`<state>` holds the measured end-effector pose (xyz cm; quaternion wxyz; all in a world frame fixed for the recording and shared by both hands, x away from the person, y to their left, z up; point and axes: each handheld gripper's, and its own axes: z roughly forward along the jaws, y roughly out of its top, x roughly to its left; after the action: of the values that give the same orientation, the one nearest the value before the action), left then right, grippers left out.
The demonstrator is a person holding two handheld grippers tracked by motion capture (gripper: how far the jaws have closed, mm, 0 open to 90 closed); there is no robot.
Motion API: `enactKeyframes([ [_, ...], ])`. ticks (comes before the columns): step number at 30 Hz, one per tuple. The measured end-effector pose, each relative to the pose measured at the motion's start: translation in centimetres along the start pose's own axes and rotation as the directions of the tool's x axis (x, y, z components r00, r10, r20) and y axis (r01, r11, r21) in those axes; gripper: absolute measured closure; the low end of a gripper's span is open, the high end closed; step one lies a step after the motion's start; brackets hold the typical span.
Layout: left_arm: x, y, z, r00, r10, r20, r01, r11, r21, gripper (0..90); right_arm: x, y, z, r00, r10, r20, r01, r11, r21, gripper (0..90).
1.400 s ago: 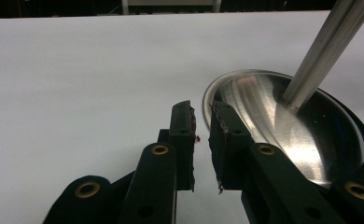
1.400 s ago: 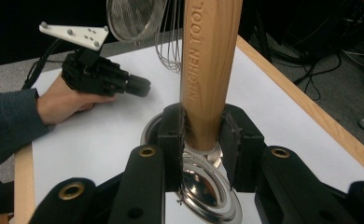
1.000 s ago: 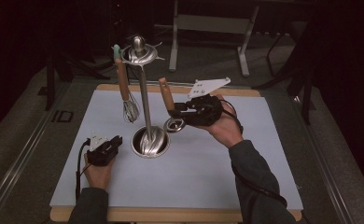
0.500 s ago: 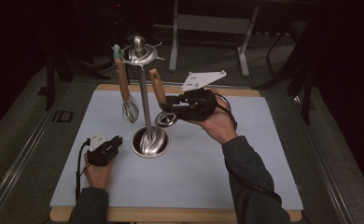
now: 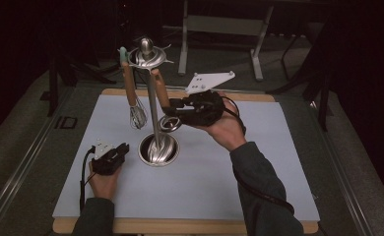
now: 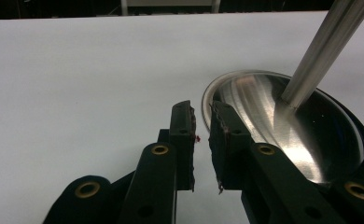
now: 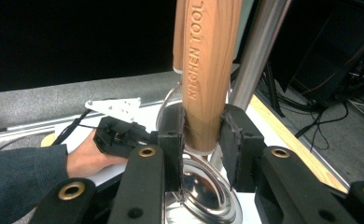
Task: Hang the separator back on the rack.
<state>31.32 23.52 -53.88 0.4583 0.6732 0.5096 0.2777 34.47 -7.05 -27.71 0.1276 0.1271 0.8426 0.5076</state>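
Note:
A steel utensil stand point(image 5: 153, 105) rises from a round dish base point(image 5: 156, 150) on the white mat. From the stand's top ring a whisk point(image 5: 132, 96) with a wooden handle hangs at the left. My right gripper point(image 5: 168, 105) is shut on the wooden handle point(image 7: 206, 70) of a second utensil, engraved "KITCHEN TOOL". It holds the handle upright beside the pole point(image 7: 259, 46), with the utensil's round metal end point(image 5: 169, 123) below the jaws. My left gripper point(image 5: 125, 148) rests on the mat at the base's left rim point(image 6: 208, 95). Its jaws point(image 6: 201, 126) stand narrowly apart with nothing between them.
The white mat point(image 5: 259, 162) lies on a wooden board and has free room to the right and front. A metal frame point(image 5: 219, 29) stands behind the table in the dark. The person's left hand point(image 7: 84, 158) is behind the stand in the right gripper view.
The right gripper has carried the wooden-handled utensil up and to the left, closer to the stand's pole and top ring. The left gripper has stayed put.

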Motion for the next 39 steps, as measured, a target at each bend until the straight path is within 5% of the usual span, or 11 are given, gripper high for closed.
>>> enactKeyframes([
  [21, 0.0, 0.0, 0.0, 1.0, -0.002, 0.002, 0.002, 1.0, 0.0, 79.6, 0.5, 1.2, 0.8, 0.9998, -0.02, -0.002, 0.02, 1.0, 0.011, 70.9],
  [39, 0.0, 0.0, 0.0, 1.0, -0.001, 0.002, 0.001, 1.0, 0.0, 79.5, -0.2, 1.1, 2.7, 0.9977, 0.034, 0.058, -0.038, 0.998, 0.057, 70.6],
])
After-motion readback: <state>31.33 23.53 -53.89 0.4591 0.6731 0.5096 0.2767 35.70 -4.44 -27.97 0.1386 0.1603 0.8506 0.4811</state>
